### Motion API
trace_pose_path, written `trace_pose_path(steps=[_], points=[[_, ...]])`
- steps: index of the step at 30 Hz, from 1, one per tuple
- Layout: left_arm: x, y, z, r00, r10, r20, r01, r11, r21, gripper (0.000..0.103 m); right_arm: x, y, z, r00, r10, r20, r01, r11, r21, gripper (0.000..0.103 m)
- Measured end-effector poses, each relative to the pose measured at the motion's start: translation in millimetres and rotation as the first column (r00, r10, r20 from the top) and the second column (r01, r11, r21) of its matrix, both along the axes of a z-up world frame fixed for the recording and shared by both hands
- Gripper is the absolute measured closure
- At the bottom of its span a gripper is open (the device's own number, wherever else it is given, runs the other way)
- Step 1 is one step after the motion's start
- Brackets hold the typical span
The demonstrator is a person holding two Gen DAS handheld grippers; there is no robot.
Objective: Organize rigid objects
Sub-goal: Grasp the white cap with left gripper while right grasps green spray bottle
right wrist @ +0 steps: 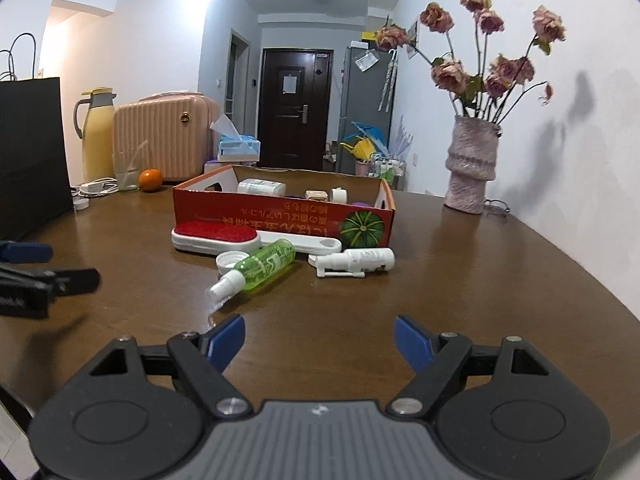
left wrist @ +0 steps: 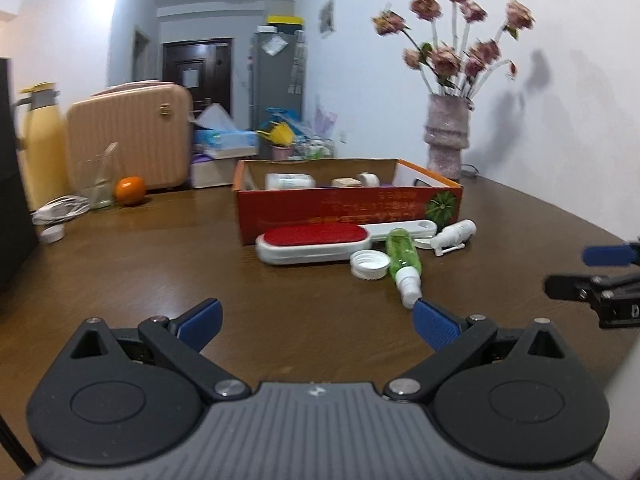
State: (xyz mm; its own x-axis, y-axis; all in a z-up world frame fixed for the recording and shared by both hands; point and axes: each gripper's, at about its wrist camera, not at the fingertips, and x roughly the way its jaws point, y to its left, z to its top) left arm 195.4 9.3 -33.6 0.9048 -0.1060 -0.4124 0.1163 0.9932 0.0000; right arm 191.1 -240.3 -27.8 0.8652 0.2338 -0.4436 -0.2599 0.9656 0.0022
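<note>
Both grippers hover low over the brown table point(right wrist: 460, 280), the left gripper point(left wrist: 318, 322) and the right gripper point(right wrist: 319, 338) each spread wide with nothing between the blue pads. At twelve o'clock stands the red cardboard box point(right wrist: 280, 216), holding a few small containers. Touching its near wall lies a red-faced lint brush point(right wrist: 216, 236); just in front lie a green spray bottle point(right wrist: 260, 266), a white cap point(right wrist: 229, 260) and, at one o'clock, a white spray bottle point(right wrist: 356, 262)
</note>
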Motion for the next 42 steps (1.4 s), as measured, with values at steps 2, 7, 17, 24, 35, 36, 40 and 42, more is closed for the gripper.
trace_pose_path(steps=[2, 7, 17, 24, 35, 36, 40, 42], points=[[17, -6, -2, 1.000, -0.021, -0.012, 0.021, 1.000, 0.017, 0.000, 17, 0, 0, 1.000, 0.020, -0.008, -0.019, 0.999, 0.029, 0.023], [61, -19, -7, 0.997, -0.063, -0.053, 0.066, 0.997, 0.046, 0.008, 77, 6, -8, 0.995, 0.069, -0.073, -0.057, 0.987, 0.152, 0.023], [122, -22, -21, 0.980, -0.105, -0.168, 0.113, 0.993, 0.040, 0.028, 195, 36, -37, 0.955, 0.149, -0.256, -0.039, 0.920, 0.389, 0.042], [158, -52, -30, 0.967, -0.153, -0.203, 0.170, 0.983, 0.068, 0.036, 188, 32, -37, 0.965, 0.144, -0.219, -0.077, 0.955, 0.286, 0.061], [161, -64, -30, 0.969, -0.163, -0.188, 0.175, 0.983, 0.049, 0.062, 178, 24, -42, 0.970, 0.102, -0.221, -0.075, 0.989, 0.126, 0.073], [159, -63, -29, 0.970, -0.158, -0.186, 0.170, 0.984, 0.051, 0.062, 177, 26, -42, 0.971, 0.098, -0.219, -0.073, 0.990, 0.118, 0.073], [138, -60, -19, 0.975, -0.158, -0.157, 0.164, 0.986, 0.025, 0.062, 166, 26, -40, 0.973, 0.096, -0.208, -0.073, 0.991, 0.114, 0.073], [121, -58, -13, 0.979, -0.152, -0.136, 0.155, 0.988, 0.015, 0.062, 155, 25, -36, 0.975, 0.090, -0.204, -0.067, 0.991, 0.116, 0.073]])
